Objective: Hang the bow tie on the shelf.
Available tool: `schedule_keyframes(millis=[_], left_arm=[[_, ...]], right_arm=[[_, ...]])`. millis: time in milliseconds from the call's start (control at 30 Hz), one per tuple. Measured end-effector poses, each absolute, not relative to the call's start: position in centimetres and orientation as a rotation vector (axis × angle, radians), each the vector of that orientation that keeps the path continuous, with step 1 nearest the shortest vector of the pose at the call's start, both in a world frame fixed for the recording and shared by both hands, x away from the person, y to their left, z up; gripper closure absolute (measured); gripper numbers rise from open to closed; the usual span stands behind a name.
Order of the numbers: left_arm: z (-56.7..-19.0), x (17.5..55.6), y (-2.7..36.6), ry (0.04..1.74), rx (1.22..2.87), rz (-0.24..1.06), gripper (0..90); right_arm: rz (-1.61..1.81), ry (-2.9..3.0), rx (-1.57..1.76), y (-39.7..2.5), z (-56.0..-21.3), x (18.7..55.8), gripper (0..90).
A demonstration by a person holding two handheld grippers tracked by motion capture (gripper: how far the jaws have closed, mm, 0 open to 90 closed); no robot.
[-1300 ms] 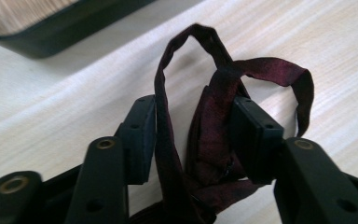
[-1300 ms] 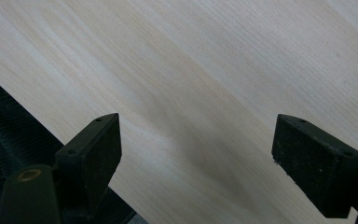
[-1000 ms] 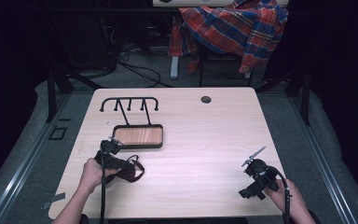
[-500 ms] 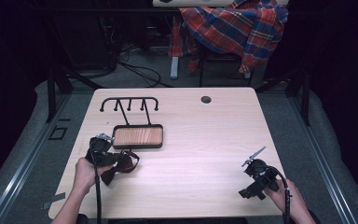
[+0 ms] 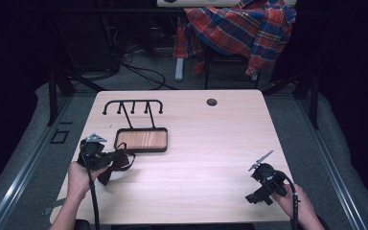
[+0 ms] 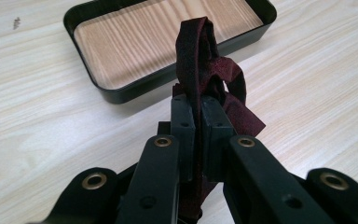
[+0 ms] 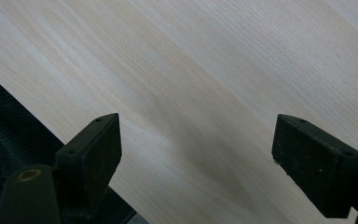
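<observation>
Left of the scene: my left gripper (image 5: pixel 109 159) is clamped on a dark red bow tie (image 5: pixel 117 163), the cloth pinched flat between its two black jaws. In the left gripper view the bow tie (image 6: pixel 208 70) rises from the closed jaws in a folded loop, with one tail hanging to the right of them. A second ago this gripper stood nearer the middle of the table; it has since swung left and a little farther from me, so the bow tie is now off the wood and just beside the near left corner of the black tray (image 5: pixel 141 140). The tray's wood-grained floor (image 6: pixel 158 42) is bare and lies directly beyond the loop. I judge the pick-up done and the carry toward the tray under way; what remains is to bring the loop over the rim and let go.

Beyond the tray, a black hook rack (image 5: pixel 133 108) lies flat on the table (image 5: pixel 211 143), touching the tray's far edge.

Right of the scene: my right gripper (image 5: pixel 261 173) has not moved in this interval. It rests near the table's near right edge, jaws wide apart and holding nothing, bare wood (image 7: pixel 205 93) between them. I judge it idle in this step.
</observation>
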State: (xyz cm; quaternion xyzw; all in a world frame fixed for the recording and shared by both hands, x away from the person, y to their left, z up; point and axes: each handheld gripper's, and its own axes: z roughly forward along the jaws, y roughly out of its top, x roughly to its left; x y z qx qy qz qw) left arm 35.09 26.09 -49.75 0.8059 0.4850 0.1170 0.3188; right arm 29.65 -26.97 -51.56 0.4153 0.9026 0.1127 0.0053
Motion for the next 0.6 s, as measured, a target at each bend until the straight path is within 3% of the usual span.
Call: schedule_keyframes(millis=[600], left_arm=[[-49.1,35.0,27.5,1.285,2.102,0.352,85.8]], right_arm=[[0.339,2.825,1.293,-26.9,-51.5,29.7,15.6]])
